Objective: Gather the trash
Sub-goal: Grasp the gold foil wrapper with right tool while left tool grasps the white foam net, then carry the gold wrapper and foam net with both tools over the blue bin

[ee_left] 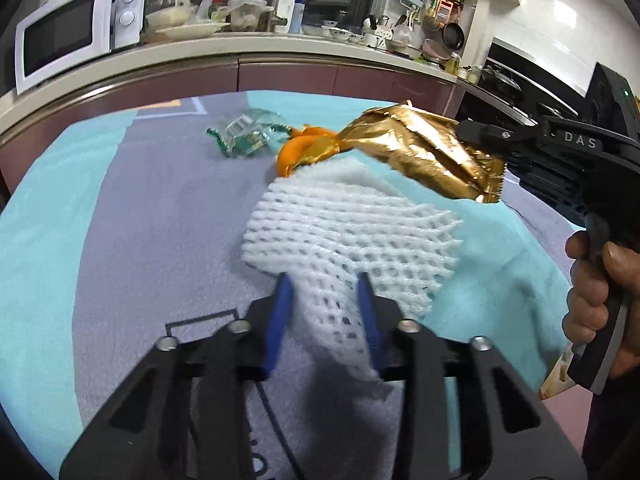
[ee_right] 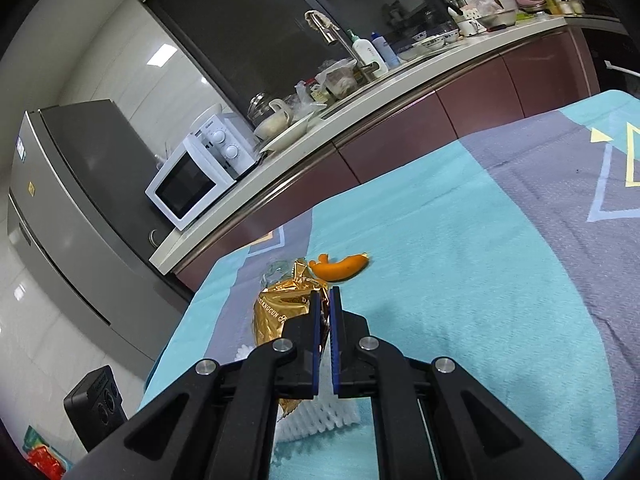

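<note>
Pinching the white foam net point(ee_left: 352, 236) between its blue pads, the left claw point(ee_left: 326, 280) is gathering it off the cloth-covered surface point(ee_left: 140, 220) while the right claw point(ee_right: 329, 300), clamped on the gold wrapper point(ee_right: 280, 308), is carrying that clear.

white foam fruit net point(ee_left: 352, 236): 1
crinkled gold foil wrapper point(ee_left: 428, 152): 1
orange peel piece point(ee_right: 340, 268): 1
clear plastic wrapper point(ee_left: 244, 134): 1
</note>
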{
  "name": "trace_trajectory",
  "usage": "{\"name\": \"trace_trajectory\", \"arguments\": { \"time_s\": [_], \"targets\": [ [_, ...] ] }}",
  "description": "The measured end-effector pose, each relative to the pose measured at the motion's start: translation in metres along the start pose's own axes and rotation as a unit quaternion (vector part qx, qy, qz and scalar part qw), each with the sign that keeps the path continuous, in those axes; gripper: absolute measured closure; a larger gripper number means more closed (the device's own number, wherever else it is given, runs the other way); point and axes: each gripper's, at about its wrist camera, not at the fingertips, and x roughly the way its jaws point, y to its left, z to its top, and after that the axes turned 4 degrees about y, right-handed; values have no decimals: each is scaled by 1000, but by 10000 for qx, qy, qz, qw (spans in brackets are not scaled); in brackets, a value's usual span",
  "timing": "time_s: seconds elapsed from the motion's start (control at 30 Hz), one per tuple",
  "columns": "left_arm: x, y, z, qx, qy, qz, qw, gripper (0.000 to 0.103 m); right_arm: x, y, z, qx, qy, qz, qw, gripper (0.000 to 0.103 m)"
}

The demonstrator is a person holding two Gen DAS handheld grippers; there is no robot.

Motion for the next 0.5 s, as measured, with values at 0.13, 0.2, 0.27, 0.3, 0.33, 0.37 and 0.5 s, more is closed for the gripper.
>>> {"name": "trace_trajectory", "arguments": {
  "time_s": [0.13, 0.2, 0.27, 0.3, 0.33, 0.37, 0.5],
  "targets": [
    [-2, 3, -2, -54, -52, -212, 9997, 91, -3, 0, -2, 0, -30, 40, 10000, 100],
    [-6, 7, -3, -156, -166, -287, 9993, 92, -6, -1, -2, 8, -63, 64, 10000, 100],
    [-16, 8, -4, -211, -308, -281, 9989, 92, -11, -1, -3, 0, -114, 83, 9999, 100],
    [-24, 9, -2, -220, -448, -294, 9983, 92, -13, 0, -2, -3, -130, 88, 9999, 100],
    [-29, 9, -1, -218, -519, -265, 9981, 92, -14, 1, -2, -12, -150, 93, 9998, 100],
    [-35, 9, 0, -214, -590, -235, 9977, 92, -17, 2, -2, -27, -178, 95, 9998, 100],
    [-63, 14, 4, -222, -883, -124, 9958, 92, -24, 9, -1, -89, -271, 133, 9995, 100]
  ]
}}
